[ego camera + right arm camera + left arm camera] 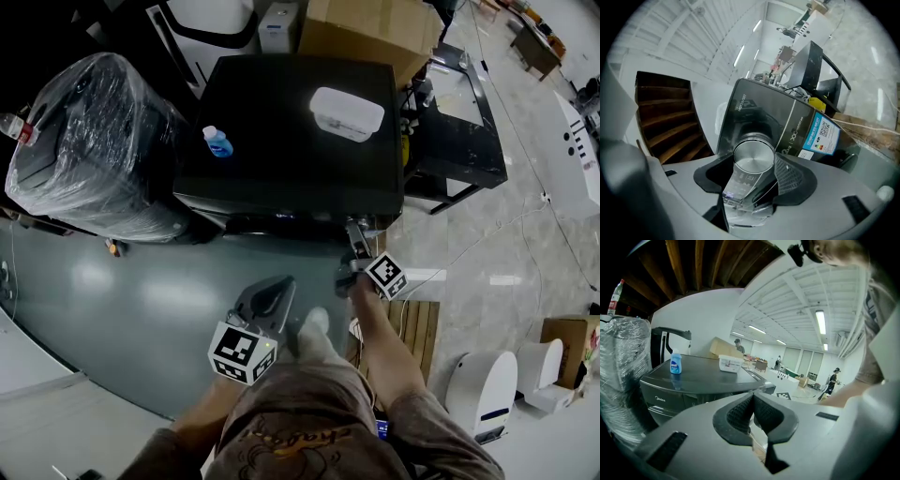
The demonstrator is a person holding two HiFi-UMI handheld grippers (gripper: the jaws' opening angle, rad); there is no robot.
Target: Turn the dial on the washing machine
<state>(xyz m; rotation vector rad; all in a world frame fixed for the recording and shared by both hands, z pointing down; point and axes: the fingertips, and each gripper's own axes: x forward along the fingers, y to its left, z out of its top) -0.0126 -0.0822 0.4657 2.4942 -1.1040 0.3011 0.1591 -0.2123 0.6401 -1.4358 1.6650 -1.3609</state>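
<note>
Facing straight out from the front panel of the washer (281, 122), the one dial (753, 158) is a short silver cylinder. Its axis runs level, toward the right gripper (355, 242), and its flat round face fills the gap between that gripper's jaws. The jaws are closed narrowly on its rim. Only the right gripper view shows the dial, along with one blue sticker (820, 136) on the panel beside it; from the head view the dial is hidden under the washer's top edge. The left gripper (753, 408) hangs back, well apart from the washer, with its pads pressed together on nothing. The head view shows what stands on the lid: one blue bottle (217, 142), upright, and one white box (347, 112), well apart.
</note>
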